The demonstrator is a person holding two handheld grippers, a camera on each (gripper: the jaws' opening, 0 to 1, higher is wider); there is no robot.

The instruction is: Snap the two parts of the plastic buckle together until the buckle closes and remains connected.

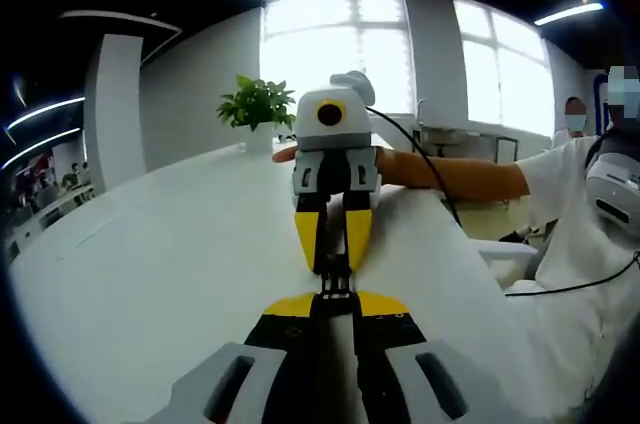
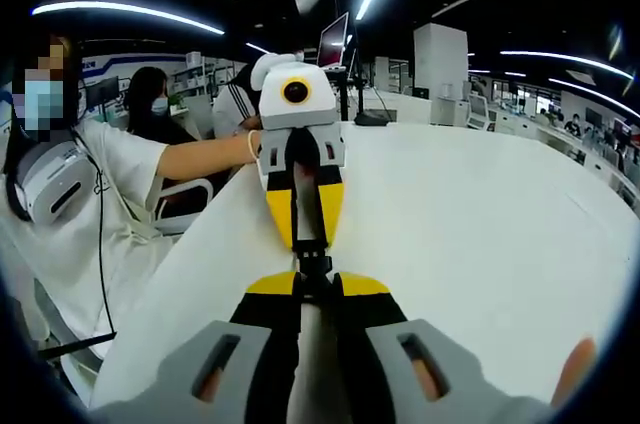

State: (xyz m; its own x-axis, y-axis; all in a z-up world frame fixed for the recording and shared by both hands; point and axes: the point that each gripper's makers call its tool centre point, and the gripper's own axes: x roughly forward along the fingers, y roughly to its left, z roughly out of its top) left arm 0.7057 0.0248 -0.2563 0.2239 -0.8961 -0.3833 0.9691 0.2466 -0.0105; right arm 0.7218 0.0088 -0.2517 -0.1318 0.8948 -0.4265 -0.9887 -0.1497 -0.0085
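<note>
A small black plastic buckle [image 1: 335,279] hangs above the white table [image 1: 150,274], held between two grippers that meet tip to tip. In the left gripper view, my left gripper [image 1: 335,302] rises from below, its yellow-tipped jaws shut on the near buckle part. My right gripper [image 1: 335,244] faces it from above, shut on the far part. In the right gripper view the same black buckle [image 2: 312,266] sits between my right gripper [image 2: 315,289] and the left gripper [image 2: 305,229]. I cannot tell whether the two parts are latched; the jaws hide most of the joint.
A potted plant [image 1: 258,104] stands at the table's far edge by bright windows. A person in white [image 1: 590,194] stands at the table's side, arm [image 1: 450,174] reaching over it. Seated people [image 2: 150,94] and a monitor [image 2: 333,39] lie beyond the table [image 2: 480,214].
</note>
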